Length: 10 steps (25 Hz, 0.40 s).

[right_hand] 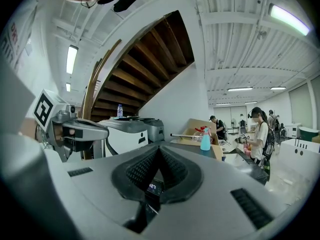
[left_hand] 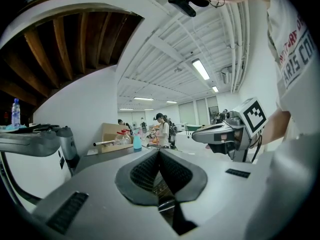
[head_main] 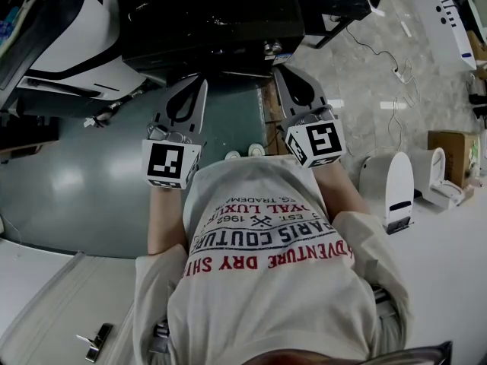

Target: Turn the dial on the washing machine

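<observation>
Grey floor (head_main: 76, 188) spreads below you, with a dark machine (head_main: 213, 21), likely the washing machine, straight ahead. Your left gripper (head_main: 201, 80) points at it with its fingers (left_hand: 142, 171) pressed together on nothing. Your right gripper (head_main: 281, 71) is level with it, fingers (right_hand: 140, 170) closed and empty too; a small lit display (right_hand: 154, 187) glows beneath them. No view shows the dial itself. You seem to be at the approach: next, find the dial, part one gripper's fingers and bring them around it.
</observation>
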Motion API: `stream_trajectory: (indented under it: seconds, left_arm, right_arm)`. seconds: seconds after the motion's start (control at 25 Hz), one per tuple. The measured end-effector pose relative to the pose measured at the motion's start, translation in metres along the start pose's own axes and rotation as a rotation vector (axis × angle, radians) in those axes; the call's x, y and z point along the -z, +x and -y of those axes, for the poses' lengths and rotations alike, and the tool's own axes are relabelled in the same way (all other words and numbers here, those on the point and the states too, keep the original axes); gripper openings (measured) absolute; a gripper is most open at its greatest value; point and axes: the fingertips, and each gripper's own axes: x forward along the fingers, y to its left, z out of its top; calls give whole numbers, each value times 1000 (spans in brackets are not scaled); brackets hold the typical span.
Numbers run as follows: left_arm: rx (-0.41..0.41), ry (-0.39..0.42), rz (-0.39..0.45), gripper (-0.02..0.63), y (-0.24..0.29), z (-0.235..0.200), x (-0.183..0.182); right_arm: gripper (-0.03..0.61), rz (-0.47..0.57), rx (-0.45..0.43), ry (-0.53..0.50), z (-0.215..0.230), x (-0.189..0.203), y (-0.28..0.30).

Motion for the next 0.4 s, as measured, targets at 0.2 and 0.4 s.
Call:
stream_trajectory:
  seconds: [0.2,0.4]
  left_arm:
    - [-4,6,2,15,0,2,2]
    - [-10,9,2,15,-2,-1,2]
  right_arm:
    - [26,-9,7,-8,1,3,-1]
    - [26,-29,13,-25,-2,6,2]
